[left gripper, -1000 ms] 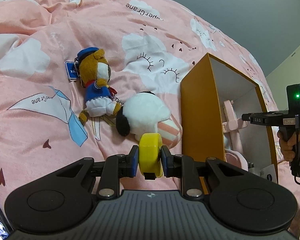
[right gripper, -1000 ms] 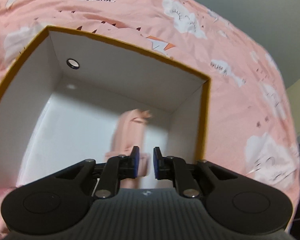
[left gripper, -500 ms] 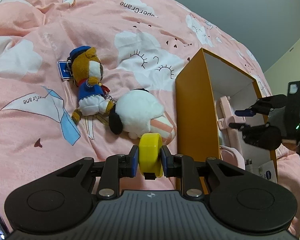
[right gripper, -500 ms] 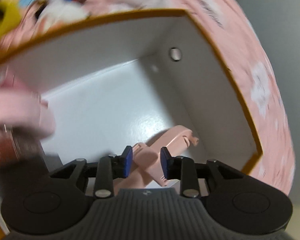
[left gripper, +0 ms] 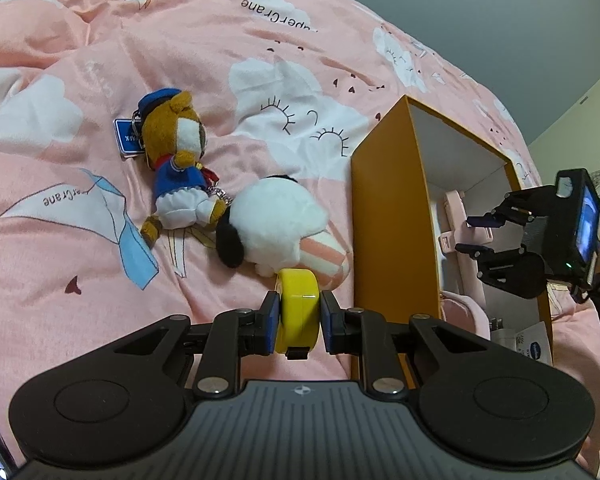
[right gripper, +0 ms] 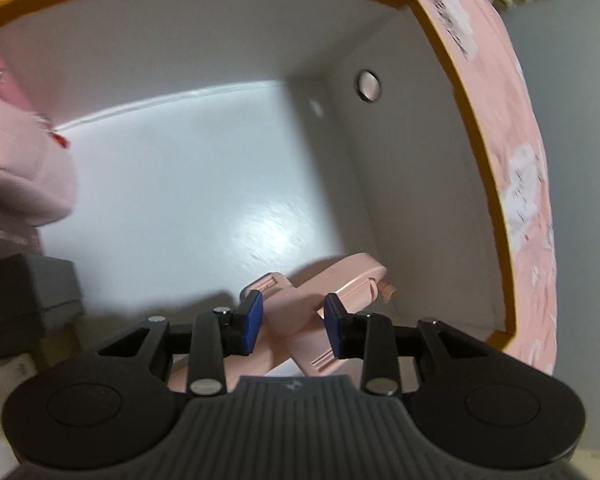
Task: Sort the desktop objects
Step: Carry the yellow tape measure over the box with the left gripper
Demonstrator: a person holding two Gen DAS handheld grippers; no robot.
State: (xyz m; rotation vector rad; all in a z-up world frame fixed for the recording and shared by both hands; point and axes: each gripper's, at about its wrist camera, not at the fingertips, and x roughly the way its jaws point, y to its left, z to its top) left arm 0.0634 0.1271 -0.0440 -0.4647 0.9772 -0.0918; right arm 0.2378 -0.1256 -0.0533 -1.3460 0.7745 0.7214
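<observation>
left wrist view, left to right: pink bedspread [left gripper: 80,280] with cloud and paper-crane print filling the frame. upper left of centre, a brown plush bear [left gripper: 178,166] in a blue cap and sailor top, lying on its back, a blue tag [left gripper: 126,138] at its head. just right of it and touching, a white plush dog [left gripper: 278,226] with a black ear and a pink-striped part. bottom centre, left gripper [left gripper: 299,322] clamped on a yellow tape measure [left gripper: 299,316], both blue pads pressed flat against its sides, held over the bedspread just in front of the dog. right of centre, an orange box [left gripper: 392,216] with a white inside, standing open on the bed. at the far right edge, right gripper [left gripper: 474,234] reaching over the box mouth, carried by a hand mostly hidden behind it.

right wrist view, left to right: at the left edge, soft pink items, blurred, and a grey block below them, not identifiable. centre, bare white box floor. lower centre, pink plastic clip [right gripper: 320,300] lying on that floor against the right wall. right gripper's pads parted on either side of the clip, not pressing it.
</observation>
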